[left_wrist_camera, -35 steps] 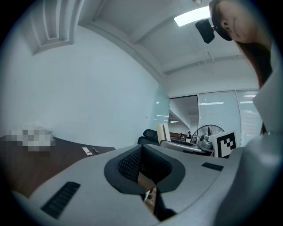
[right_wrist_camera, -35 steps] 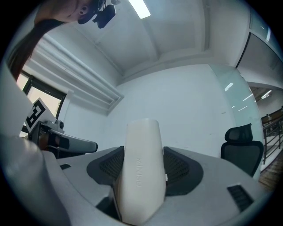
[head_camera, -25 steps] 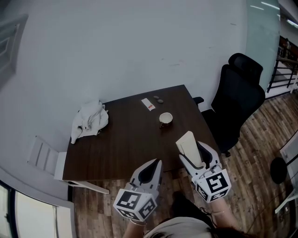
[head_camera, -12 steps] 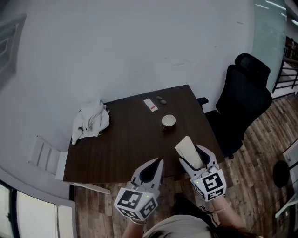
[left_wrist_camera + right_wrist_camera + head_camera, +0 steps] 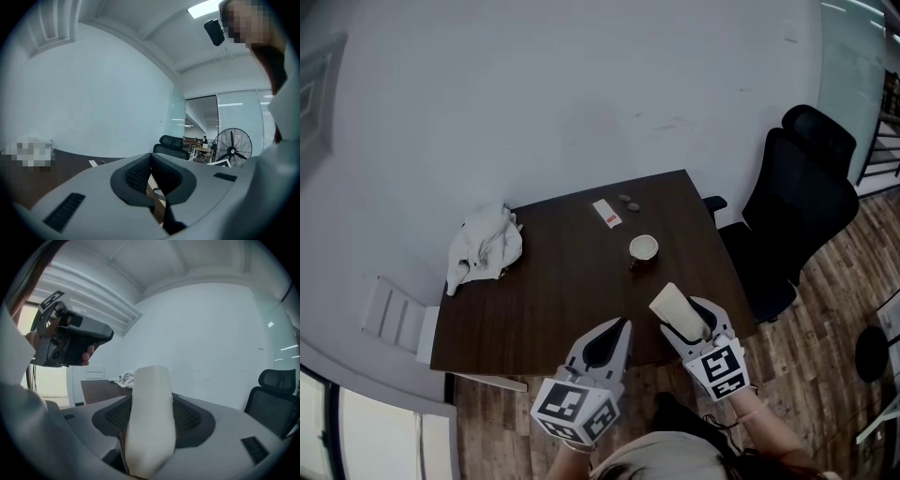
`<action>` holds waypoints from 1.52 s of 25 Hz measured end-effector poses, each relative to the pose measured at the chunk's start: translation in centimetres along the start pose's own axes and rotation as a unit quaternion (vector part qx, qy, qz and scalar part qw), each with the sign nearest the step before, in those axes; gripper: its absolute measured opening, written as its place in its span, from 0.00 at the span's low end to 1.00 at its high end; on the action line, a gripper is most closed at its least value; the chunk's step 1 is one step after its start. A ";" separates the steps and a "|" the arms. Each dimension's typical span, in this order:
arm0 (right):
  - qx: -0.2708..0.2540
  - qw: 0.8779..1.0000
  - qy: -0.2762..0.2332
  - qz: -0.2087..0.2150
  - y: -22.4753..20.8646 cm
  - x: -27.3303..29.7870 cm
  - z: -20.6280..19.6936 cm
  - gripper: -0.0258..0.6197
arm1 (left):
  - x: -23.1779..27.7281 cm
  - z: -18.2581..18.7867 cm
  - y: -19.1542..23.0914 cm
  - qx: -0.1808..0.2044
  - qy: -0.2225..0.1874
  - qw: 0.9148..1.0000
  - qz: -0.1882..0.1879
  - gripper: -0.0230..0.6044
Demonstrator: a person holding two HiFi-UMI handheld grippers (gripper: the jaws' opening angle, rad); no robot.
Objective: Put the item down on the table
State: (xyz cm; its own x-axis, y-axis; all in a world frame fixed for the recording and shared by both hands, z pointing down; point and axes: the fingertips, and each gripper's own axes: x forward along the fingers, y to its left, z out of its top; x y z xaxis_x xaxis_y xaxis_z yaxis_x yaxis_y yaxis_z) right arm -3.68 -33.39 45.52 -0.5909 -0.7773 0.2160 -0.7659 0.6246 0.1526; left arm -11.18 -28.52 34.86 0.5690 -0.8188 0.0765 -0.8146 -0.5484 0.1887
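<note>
Your right gripper is clamped on the cream, flat item; the head view places it over the near edge of the dark table. Your left gripper: jaws pressed together, nothing between them.

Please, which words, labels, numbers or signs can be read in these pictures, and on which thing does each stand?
No text is readable.
The white item: faint raised marks, too blurred to read.
The card on the table: a red mark, too small to read.
The marker cubes: square patterns only, no words.
</note>
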 end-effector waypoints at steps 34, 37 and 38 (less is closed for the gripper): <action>-0.136 0.959 0.210 0.136 -2.5 11.8 -16.1 0.48 | 8.6 -1.4 5.1 -0.030 0.018 0.999 0.020 0.07; -0.154 0.949 0.236 0.144 -2.6 12.2 -17.9 0.48 | 8.9 -1.5 5.5 -0.032 0.020 0.999 0.023 0.07; -0.160 0.945 0.244 0.147 -2.5 12.4 -18.5 0.48 | 9.0 -1.6 5.5 -0.032 0.020 0.999 0.023 0.07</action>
State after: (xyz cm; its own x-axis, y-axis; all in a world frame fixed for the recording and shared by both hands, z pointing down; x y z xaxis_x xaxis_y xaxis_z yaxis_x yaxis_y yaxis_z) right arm -4.34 -43.19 65.61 -0.5189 -0.4883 0.7017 -0.4257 0.8594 0.2832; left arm -10.38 -38.68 38.12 0.5356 -0.8350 0.1259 -0.8322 -0.4966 0.2466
